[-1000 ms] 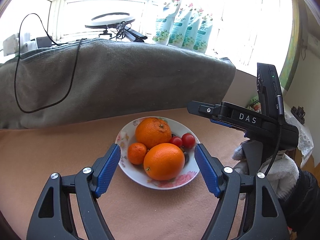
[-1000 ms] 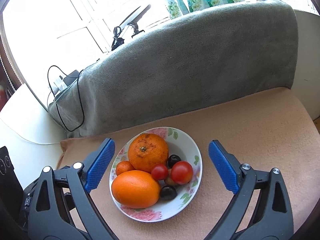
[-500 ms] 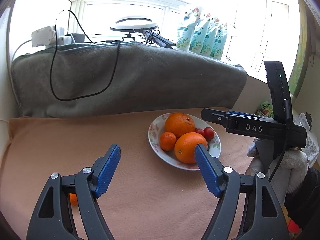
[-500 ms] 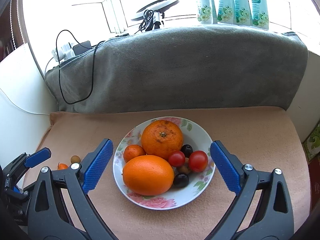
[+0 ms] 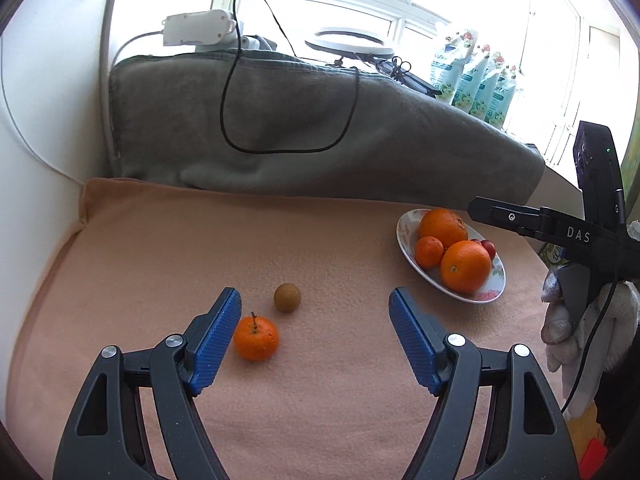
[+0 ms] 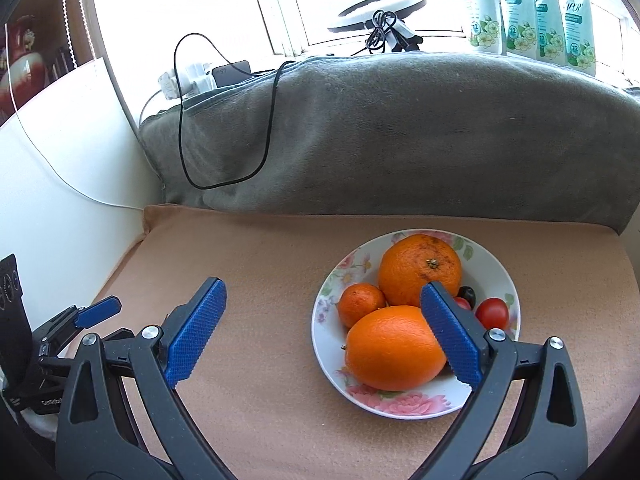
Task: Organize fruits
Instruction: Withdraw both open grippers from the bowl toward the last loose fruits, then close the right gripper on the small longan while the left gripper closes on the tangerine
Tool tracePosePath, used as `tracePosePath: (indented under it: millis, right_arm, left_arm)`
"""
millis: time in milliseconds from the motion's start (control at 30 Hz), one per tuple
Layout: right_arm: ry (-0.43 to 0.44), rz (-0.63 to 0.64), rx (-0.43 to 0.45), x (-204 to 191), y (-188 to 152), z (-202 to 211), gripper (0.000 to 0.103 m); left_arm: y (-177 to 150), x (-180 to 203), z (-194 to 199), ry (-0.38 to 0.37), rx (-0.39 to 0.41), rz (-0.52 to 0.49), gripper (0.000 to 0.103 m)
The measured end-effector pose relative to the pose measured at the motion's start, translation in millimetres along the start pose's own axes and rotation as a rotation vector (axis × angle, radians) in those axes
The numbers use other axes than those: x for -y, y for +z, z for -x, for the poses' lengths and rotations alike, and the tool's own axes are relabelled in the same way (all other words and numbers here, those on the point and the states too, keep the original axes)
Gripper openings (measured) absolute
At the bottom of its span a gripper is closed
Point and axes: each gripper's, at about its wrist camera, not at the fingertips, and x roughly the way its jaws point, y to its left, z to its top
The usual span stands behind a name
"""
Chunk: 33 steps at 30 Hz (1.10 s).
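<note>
One stemmed tangerine (image 5: 256,338) sits upright, stalk pointing up.

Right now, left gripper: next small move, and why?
Probably ease the left gripper forward and slightly left to centre on the loose small tangerine, then close. Its jaws stand open and empty; the tangerine lies on the cloth beside the left pad, next to a brown fruit, while the plate already holds the other fruit.
</note>
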Motion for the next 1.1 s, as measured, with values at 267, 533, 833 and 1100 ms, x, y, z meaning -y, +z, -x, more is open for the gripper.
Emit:
tracePosePath:
  millis: [267, 533, 833, 1100]
  right_arm:
    - [0.092, 0.033, -0.061, -34.0, -4.5, -25.6, 0.099]
    - [0.198, 0.016, -0.165, -58.4, -10.3, -63.8, 0.094]
    - [0.280, -0.053, -0.286, -69.8, -19.8, -107.0, 0.068]
    - [0.325, -0.079, -0.345, -79.2, -24.3, -128.9, 0.052]
  left_arm:
    - [-18.7, -24.9, -6.5, 0.013, -0.048, 0.032, 0.076]
    - [-28.9, -42.3, -21.3, -0.016, -0.098, 0.080, 0.068]
    - [-33.5, -44.6, -37.5, -0.048, -0.143, 0.107, 0.057]
    - [-30.8, -46.6, -51.0, -0.036, -0.164, 0.102, 0.054]
